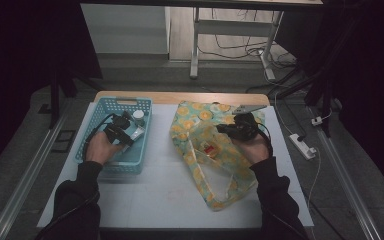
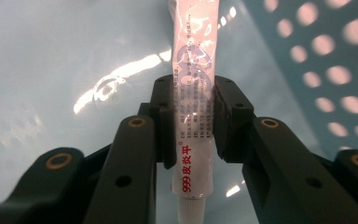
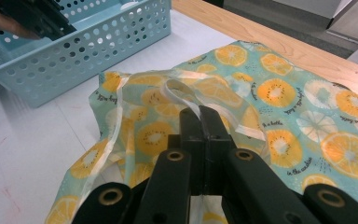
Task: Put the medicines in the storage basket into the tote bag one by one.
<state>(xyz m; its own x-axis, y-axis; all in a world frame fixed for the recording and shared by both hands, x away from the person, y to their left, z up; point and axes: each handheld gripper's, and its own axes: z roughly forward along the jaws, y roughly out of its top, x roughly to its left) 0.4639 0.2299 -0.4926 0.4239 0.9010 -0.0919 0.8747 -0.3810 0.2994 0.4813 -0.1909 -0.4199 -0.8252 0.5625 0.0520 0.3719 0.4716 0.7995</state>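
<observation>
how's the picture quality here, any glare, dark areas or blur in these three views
High view: dim, room edges nearly black, only the table lit. Left gripper view: white glare streaks on the basket floor and sheen on the ointment tube; holes in its wall blurred. Right gripper view: evenly lit, fruit-print bag sharp, jaws close up slightly soft.

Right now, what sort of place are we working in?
Probably a lab or recording workspace, not a home: a white table under a fixed camera, a power strip with loose cables on grey floor, and dark curtains beside it.
</observation>
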